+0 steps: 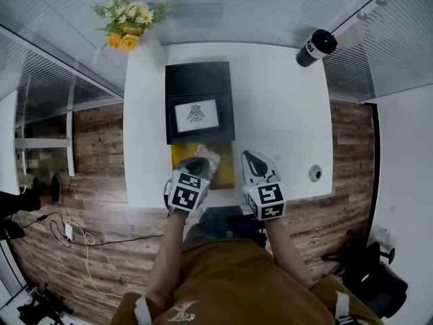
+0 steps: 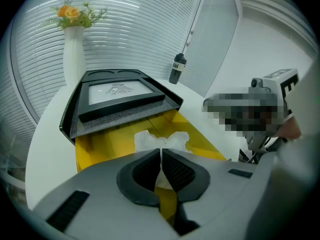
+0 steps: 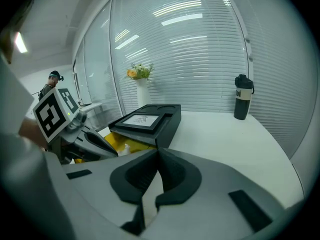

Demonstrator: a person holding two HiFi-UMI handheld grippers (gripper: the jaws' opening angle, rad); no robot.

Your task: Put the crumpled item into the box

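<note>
Left gripper view: left gripper point(image 2: 160, 151) pinches crumpled paper point(image 2: 151, 139).

A vase of yellow flowers point(image 1: 130, 31) stands at the white tabletop's point(image 1: 284, 114) far left. A black bottle point(image 1: 315, 47) stands far right.

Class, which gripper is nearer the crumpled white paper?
Left. The left gripper grips the crumpled paper over the yellow tray; the right gripper is beside the tray, over the table.
</note>
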